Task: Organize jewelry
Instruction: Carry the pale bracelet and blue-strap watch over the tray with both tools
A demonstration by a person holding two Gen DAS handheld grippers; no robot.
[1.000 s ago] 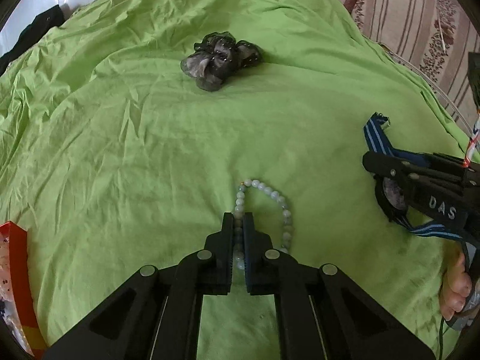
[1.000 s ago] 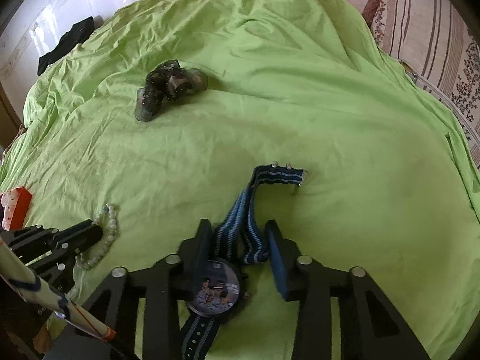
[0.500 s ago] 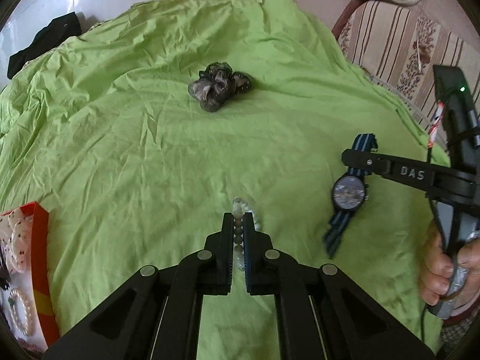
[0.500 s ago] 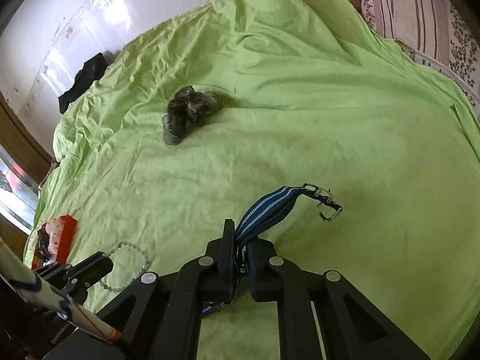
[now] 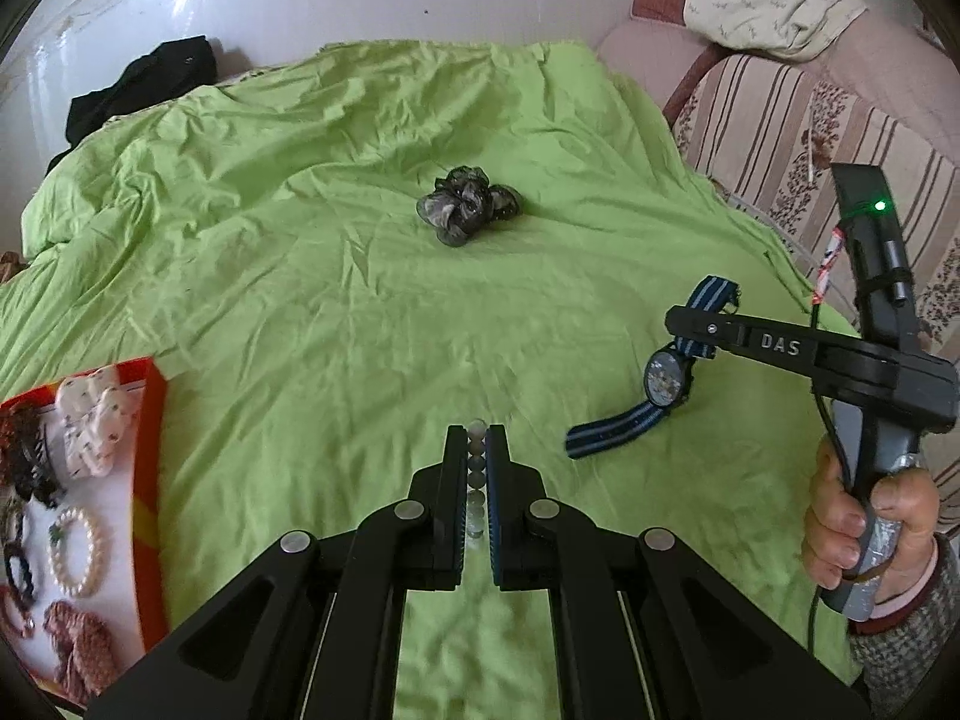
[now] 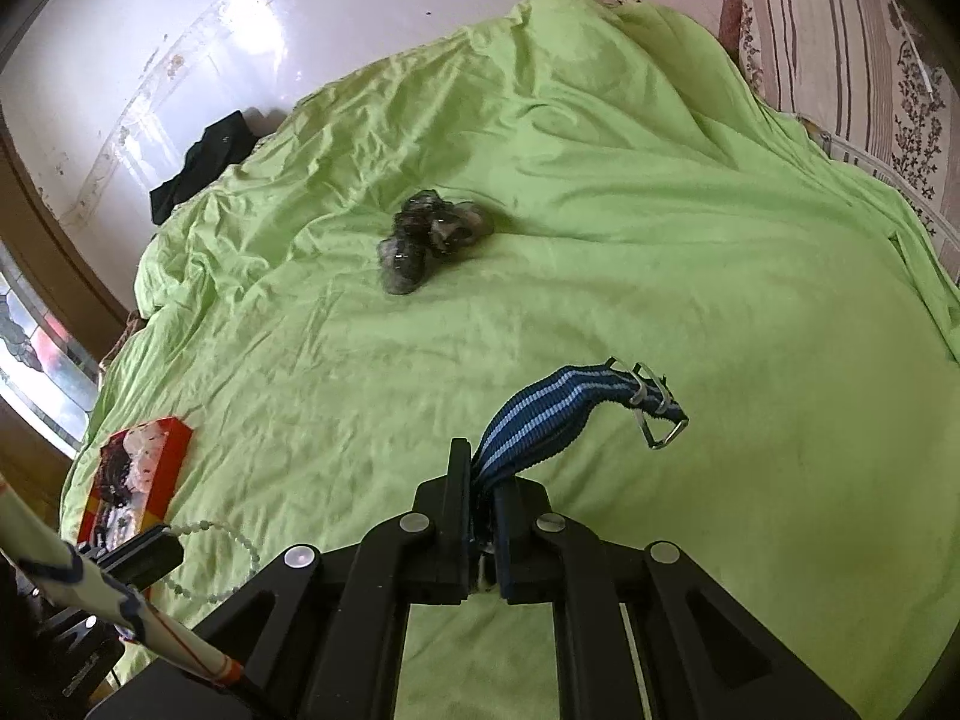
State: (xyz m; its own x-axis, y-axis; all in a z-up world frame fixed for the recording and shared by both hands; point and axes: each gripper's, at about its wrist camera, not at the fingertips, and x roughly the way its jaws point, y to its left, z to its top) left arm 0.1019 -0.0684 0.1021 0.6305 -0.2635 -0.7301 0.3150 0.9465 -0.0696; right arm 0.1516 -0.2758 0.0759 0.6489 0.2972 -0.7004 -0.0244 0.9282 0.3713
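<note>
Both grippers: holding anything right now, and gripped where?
Left gripper is shut on the bead bracelet, pinching a run of its beads. Right gripper is shut on the watch, by its striped strap.

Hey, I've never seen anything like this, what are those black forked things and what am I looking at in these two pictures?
They are handheld grabbing tools, one in each of a person's hands, each carrying a camera that looks along its two fingers. One picture is from the left tool, which is shut on a bead bracelet. The other is from the right tool, which has just closed on a watch by its striped strap. Below is a green sheet with a dark scrunchie and a red tray of jewelry.
</note>
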